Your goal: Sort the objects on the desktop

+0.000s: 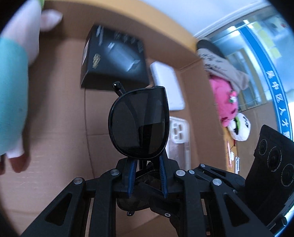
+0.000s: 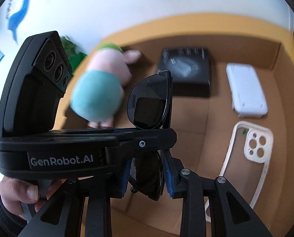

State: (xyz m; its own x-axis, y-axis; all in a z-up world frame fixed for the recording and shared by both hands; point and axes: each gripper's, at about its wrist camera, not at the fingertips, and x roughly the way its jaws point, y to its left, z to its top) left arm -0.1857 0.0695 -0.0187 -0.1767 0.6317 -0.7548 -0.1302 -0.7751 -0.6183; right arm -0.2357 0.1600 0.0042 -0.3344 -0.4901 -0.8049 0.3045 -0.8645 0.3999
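Left wrist view: the left gripper (image 1: 147, 174) is clamping a pair of folded black sunglasses (image 1: 140, 121) between its blue-padded fingers (image 1: 132, 174), the dark lens standing upright above the fingertips, over the open cardboard box (image 1: 54, 118). At the lower right of that frame, the camera housing of the other gripper is showing as a black block with three round lenses. Right wrist view: the right gripper (image 2: 147, 179) is also pinching the sunglasses (image 2: 151, 104) between its own blue pads (image 2: 167, 175), gripping the lower folded lens, while the left gripper is crossing in from the left just above and gripping the same pair. A hand (image 2: 22, 192) is wrapping around that gripper's handle at the lower left. Both claws are drawn narrow on the frame, and the sunglasses are hanging in the air above the box floor, not touching it. Inside the box, a clear phone case (image 2: 251, 154) with a cream rim is lying flat at the right, a white flat device (image 2: 245, 88) is lying just beyond it, and a black carton (image 2: 188, 71) is sitting near the back wall. A blurred pink-and-teal plush toy (image 2: 101, 88) is showing at the left side of the box. Beyond the box's right wall, in the left wrist view, more soft toys (image 1: 225, 102) are piling up.
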